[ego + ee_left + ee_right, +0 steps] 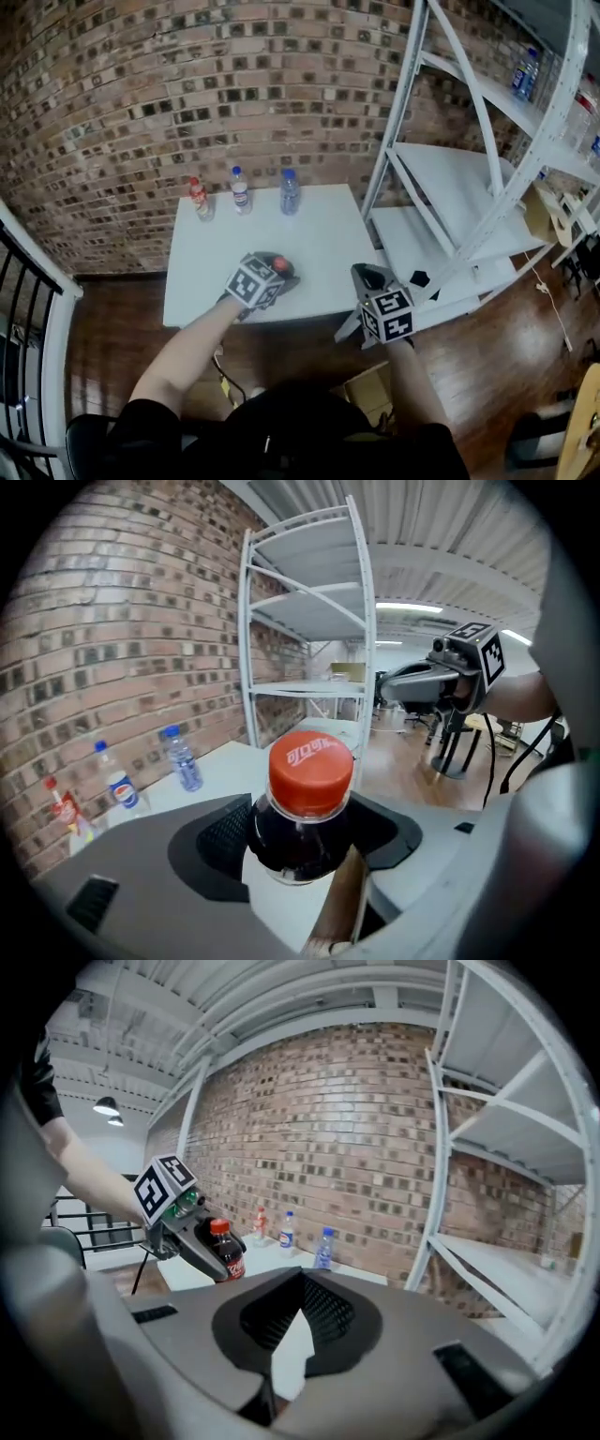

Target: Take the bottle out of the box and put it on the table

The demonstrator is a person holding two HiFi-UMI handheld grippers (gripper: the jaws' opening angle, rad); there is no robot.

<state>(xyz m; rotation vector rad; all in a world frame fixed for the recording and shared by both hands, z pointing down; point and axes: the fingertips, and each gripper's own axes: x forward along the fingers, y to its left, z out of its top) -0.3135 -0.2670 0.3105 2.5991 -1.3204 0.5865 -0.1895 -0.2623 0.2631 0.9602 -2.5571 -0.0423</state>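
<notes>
Left tongs: clamped on dark bottle, red cap upward, held over near part of white tabletop. Right tongs: open, empty, just right of tabletop's near right corner, close to shelf rack. Along far tabletop edge: three small bottles, upright, in a row, apart.

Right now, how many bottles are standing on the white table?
3, in a row at the table's far edge: red-capped bottle left, Pepsi bottle middle, blue-capped bottle right. None looks hidden. The cola bottle in the left gripper isn't counted.
</notes>
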